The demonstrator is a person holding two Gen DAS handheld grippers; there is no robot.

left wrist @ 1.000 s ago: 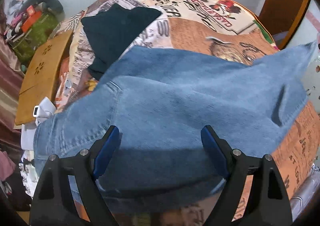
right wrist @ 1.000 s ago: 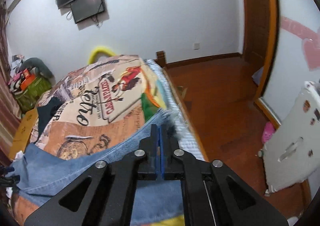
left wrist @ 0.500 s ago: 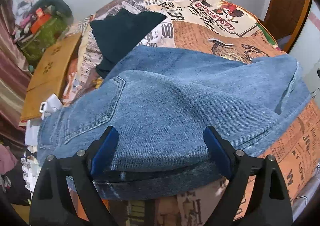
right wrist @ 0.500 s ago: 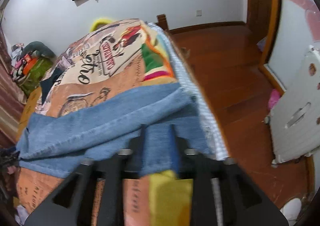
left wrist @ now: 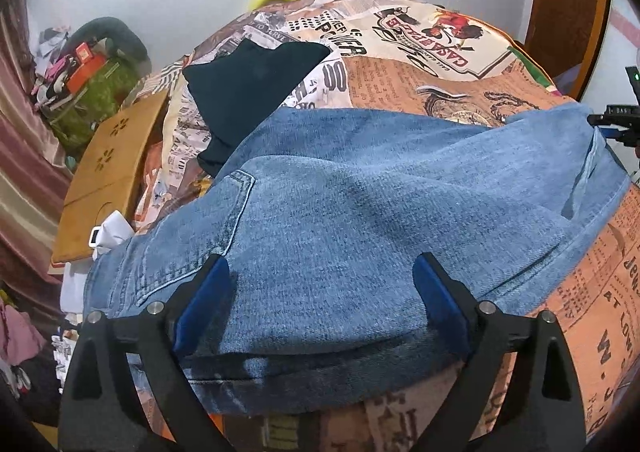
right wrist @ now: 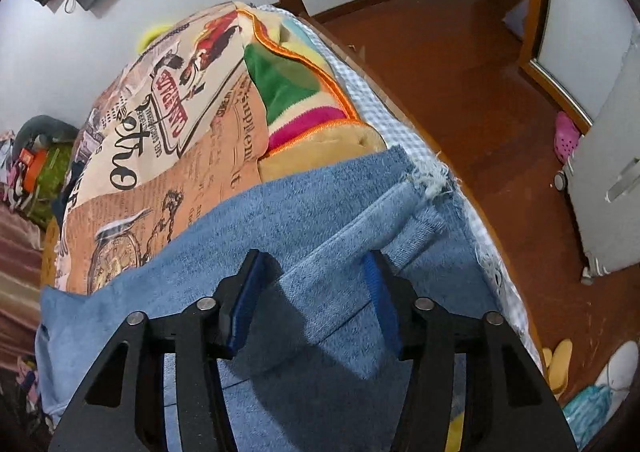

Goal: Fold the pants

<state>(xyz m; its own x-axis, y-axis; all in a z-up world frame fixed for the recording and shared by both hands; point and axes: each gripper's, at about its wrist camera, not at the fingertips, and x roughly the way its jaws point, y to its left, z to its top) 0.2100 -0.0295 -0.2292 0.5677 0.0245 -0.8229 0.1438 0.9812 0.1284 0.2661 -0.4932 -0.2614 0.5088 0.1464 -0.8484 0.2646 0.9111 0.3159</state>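
Note:
Blue jeans [left wrist: 360, 191] lie folded lengthwise across the bed, back pocket at the left and leg ends at the right. My left gripper [left wrist: 320, 264] hovers over the near folded edge by the seat. Its jaws are opening wide and the blue pads [left wrist: 200, 304] do not press the denim. In the right wrist view the frayed leg hems [right wrist: 432, 175] rest at the bed's right edge. My right gripper [right wrist: 313, 256] stands open just above the leg [right wrist: 320, 203], with cloth lying below the gap, not pinched.
The bed carries a retro-print cover [left wrist: 440, 63]. A dark navy garment [left wrist: 252, 83] lies beyond the jeans, and a wooden board [left wrist: 108, 163] leans at the left. A striped blanket [right wrist: 296, 91] lies near the hems. To the right are wooden floor [right wrist: 460, 71], a white cabinet [right wrist: 608, 191] and slippers [right wrist: 560, 368].
My right gripper, shut on the leg hem a second ago, has opened, let go and sunk toward the bed. The raised leg end now lies flat. My left jaws have widened slightly.

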